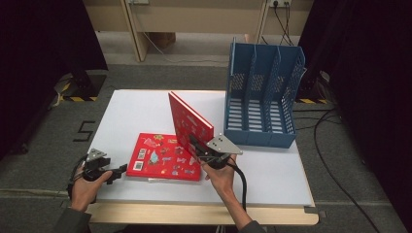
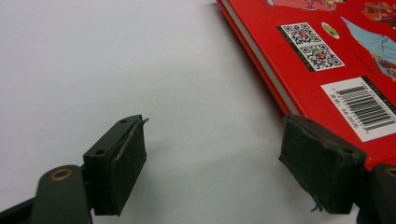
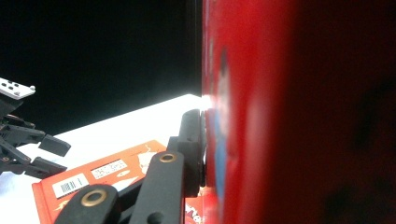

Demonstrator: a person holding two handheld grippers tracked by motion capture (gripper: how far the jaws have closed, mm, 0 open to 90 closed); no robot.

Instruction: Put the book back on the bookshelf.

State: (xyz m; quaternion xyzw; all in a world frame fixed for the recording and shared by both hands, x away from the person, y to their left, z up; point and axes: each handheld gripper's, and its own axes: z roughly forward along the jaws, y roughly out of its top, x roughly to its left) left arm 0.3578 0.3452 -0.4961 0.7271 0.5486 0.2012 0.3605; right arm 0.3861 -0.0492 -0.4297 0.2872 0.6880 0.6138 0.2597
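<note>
A red picture book (image 1: 187, 121) stands upright on its edge near the middle of the white table (image 1: 145, 107). My right gripper (image 1: 197, 145) is shut on its near lower corner. In the right gripper view one black finger (image 3: 191, 144) presses flat against the red cover (image 3: 289, 116), and the other jaw is hidden behind the book. A second red book (image 1: 163, 158) lies flat, back cover up, with a barcode and QR codes (image 2: 327, 56). My left gripper (image 2: 215, 140) rests open on the table just left of that book's near corner, with nothing between its jaws.
A blue three-slot file rack (image 1: 262, 97) stands at the table's back right, its open slots facing up and forward. Bare white tabletop (image 2: 116, 60) lies to the left of and behind the books. Cables trail on the floor to the right of the table.
</note>
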